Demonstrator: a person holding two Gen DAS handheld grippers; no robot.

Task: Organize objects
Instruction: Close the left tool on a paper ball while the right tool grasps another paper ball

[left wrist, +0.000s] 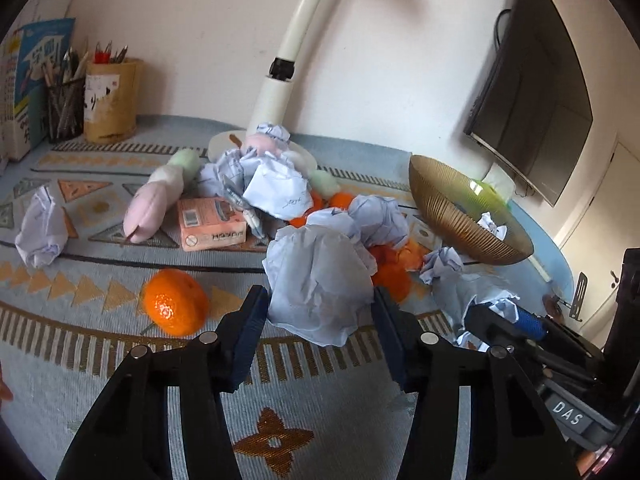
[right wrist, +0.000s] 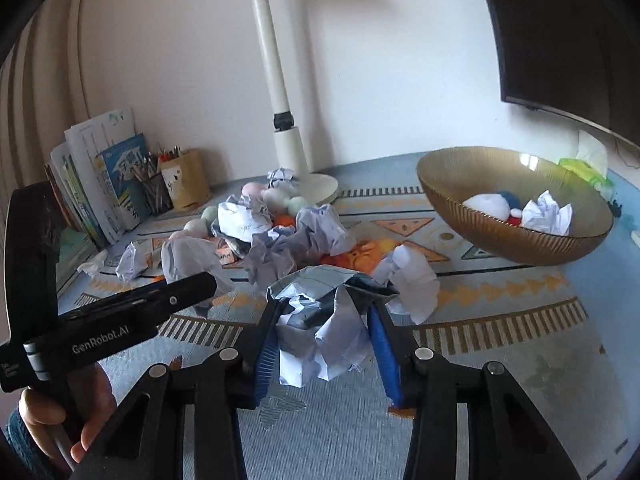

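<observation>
A pile of crumpled paper balls, mandarins and soft toys lies on the patterned tablecloth. My left gripper is shut on a large crumpled paper ball, its blue pads pressed into both sides. My right gripper is shut on another crumpled paper ball, held slightly above the cloth. In the left wrist view that right gripper shows at the lower right, one of its fingers against white paper. A ribbed golden bowl at the right holds a paper ball and a white, blue and red toy.
A loose mandarin lies left of my left gripper. Behind it are a pink box, a pastel plush toy and a paper ball. A white lamp, pen holders and books line the back; a dark screen hangs right.
</observation>
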